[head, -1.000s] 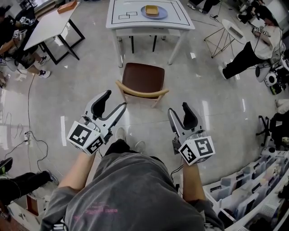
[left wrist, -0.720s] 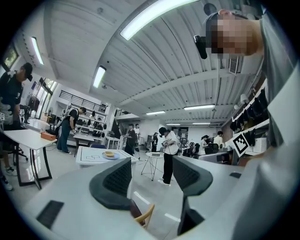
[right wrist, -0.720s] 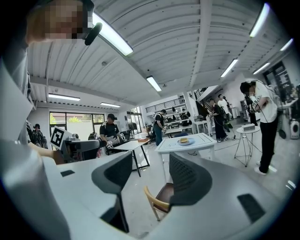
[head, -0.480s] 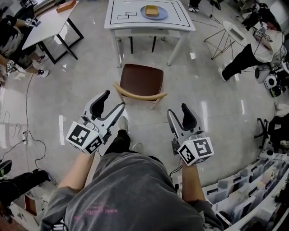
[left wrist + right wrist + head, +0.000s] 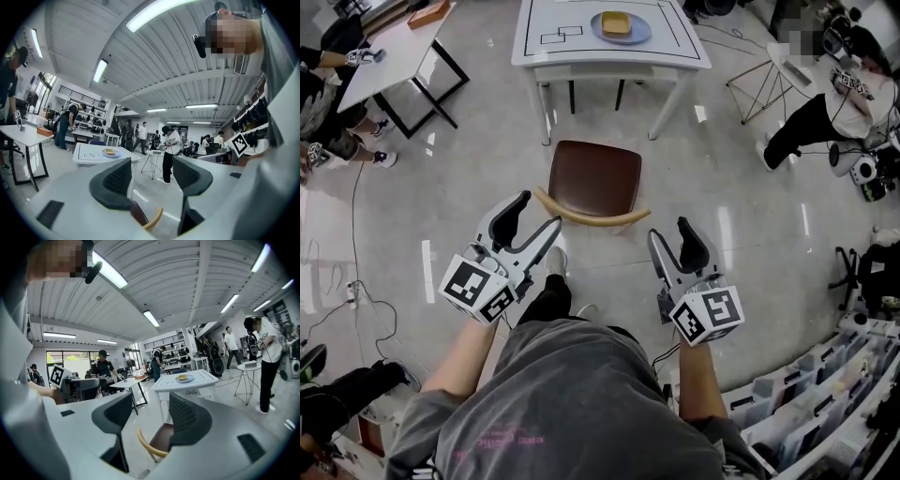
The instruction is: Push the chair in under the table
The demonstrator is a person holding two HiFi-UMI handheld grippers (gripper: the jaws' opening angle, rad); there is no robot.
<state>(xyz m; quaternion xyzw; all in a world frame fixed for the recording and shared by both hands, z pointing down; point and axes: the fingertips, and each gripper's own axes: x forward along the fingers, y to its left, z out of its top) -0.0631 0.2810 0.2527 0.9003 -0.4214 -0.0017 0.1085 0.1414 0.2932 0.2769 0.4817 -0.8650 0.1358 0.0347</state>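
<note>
**A:** Where is the chair [image 5: 593,178] sitting in relation to the person?

**B:** It is standing on the floor straight ahead of them, between the two claws and the white worktop [image 5: 675,37]. Its seat is facing the worktop. It is lying just short of the worktop's near legs, not yet under it.

**A:** Which part is facing the claws?

**B:** The curved wooden backrest [image 5: 591,214]. Its long axis is running left to right across the person's path, so a push straight forward would be sending the chair toward the worktop. The chair is looking slightly turned, with the rail's right end nearer the person.

**A:** And what are the claws doing?

**B:** Both are pointing forward, spread and holding nothing. The left claw [image 5: 536,214] is hovering just beside the left end of the backrest, not touching it. The right claw [image 5: 669,230] is hovering near the right end, also clear of it. In each gripper view the rail is showing low between the spread jaws.

**A:** Which one is nearer?

**B:** They are looking about equally near. I am judging that both could be meeting the rail together.
</note>
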